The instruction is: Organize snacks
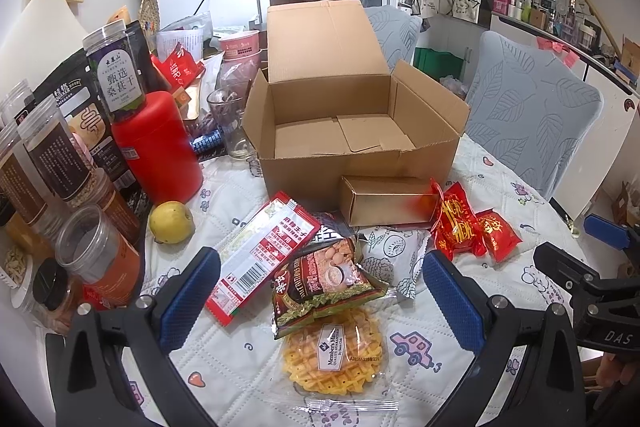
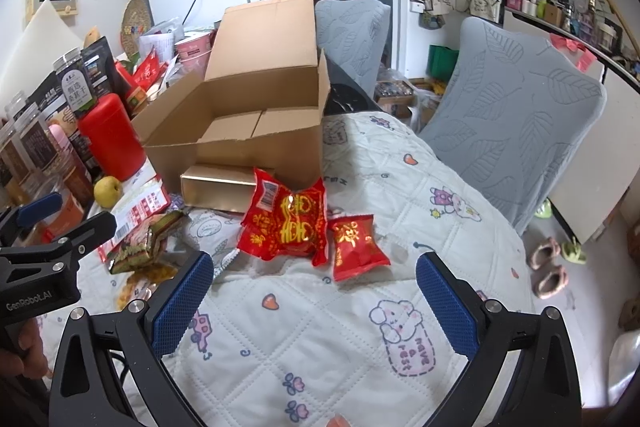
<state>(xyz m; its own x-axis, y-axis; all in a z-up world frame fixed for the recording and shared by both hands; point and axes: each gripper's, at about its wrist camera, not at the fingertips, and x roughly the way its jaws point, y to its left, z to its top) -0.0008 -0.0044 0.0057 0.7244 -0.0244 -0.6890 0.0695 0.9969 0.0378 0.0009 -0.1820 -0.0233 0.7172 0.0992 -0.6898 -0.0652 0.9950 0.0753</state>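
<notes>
While both the left gripper [image 1: 320,291] and right gripper [image 2: 314,291] are hovering spread wide and empty before the cardboard box [image 1: 352,131], overlapping packets [image 1: 324,283] are risking a double pickup.

Brown box [image 1: 360,163], red packets [image 2: 286,227], perhaps gold-printed

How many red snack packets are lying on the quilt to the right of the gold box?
2. The large red packet lies by the gold box, its upper corner overlapping the box's right end. The small red packet sits at its right. Others may hide under the pile.
</notes>
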